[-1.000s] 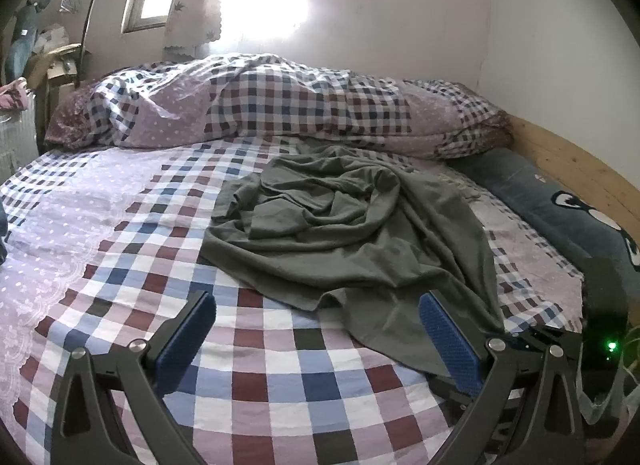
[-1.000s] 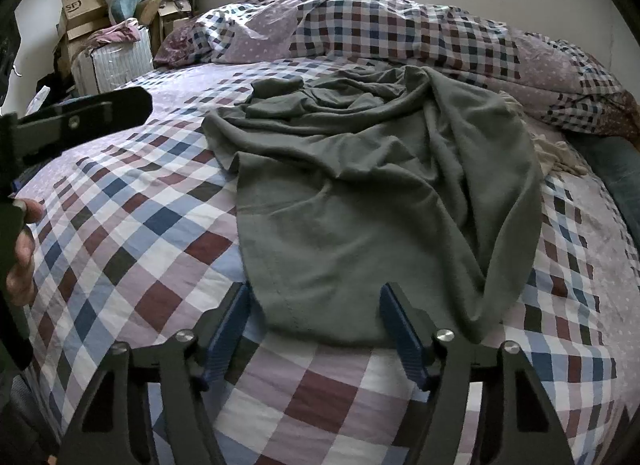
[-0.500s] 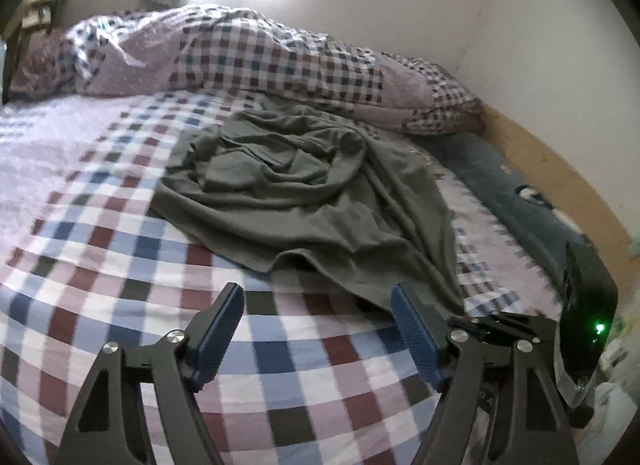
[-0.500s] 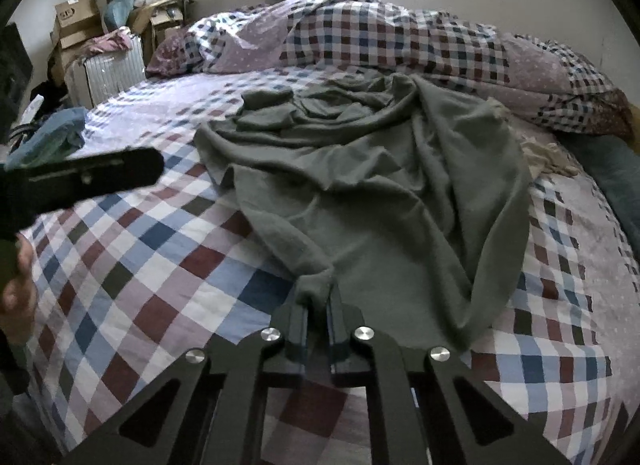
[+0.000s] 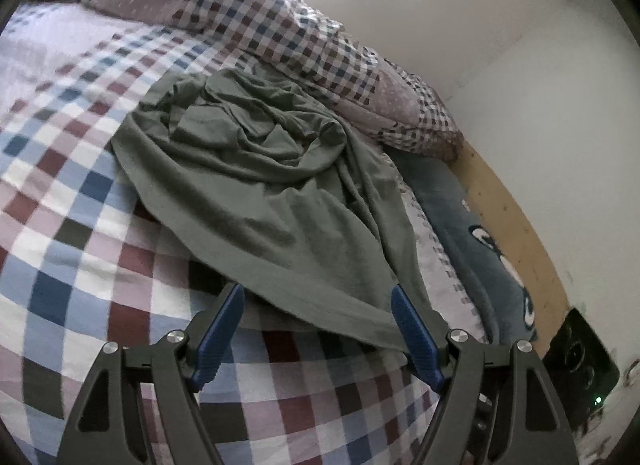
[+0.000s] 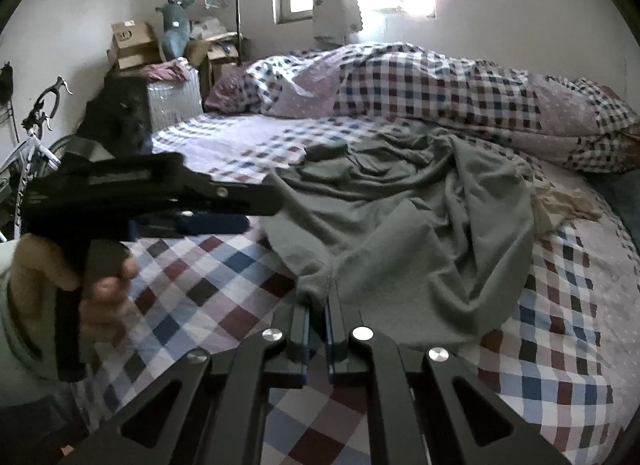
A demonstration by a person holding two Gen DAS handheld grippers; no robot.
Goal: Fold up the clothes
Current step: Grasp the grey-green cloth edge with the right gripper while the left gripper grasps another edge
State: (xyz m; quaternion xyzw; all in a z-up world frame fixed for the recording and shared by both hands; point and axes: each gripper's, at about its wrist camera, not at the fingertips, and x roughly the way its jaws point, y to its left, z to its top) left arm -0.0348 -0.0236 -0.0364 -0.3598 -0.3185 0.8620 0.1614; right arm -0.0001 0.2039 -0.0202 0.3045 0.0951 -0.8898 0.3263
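A crumpled grey-green garment [image 5: 260, 185] lies spread on the checked bedsheet [image 5: 80, 265]. My left gripper [image 5: 316, 291] is open low over the bed, and the garment's near hem runs between its blue pads [image 5: 412, 329] without being pinched. My right gripper [image 6: 318, 297] is shut on a bunched part of the garment [image 6: 400, 225] at its near edge, which it holds slightly raised off the sheet [image 6: 200, 285]. The right wrist view also shows the left gripper [image 6: 256, 215] side-on at the left, held by a hand [image 6: 100, 293].
A rolled checked duvet [image 6: 420, 85] lies along the far side of the bed. A dark blue pillow [image 5: 460, 233] and the wooden bed frame [image 5: 512, 217] run along the wall. A cream fringed cloth [image 6: 560, 201] pokes out beside the garment. Boxes, a suitcase [image 6: 172, 101] and a bicycle [image 6: 36, 145] stand beyond the bed.
My right gripper closed on the garment's near edge and lifted it a little. My left gripper swung right and came down until the hem lies between its open fingers.
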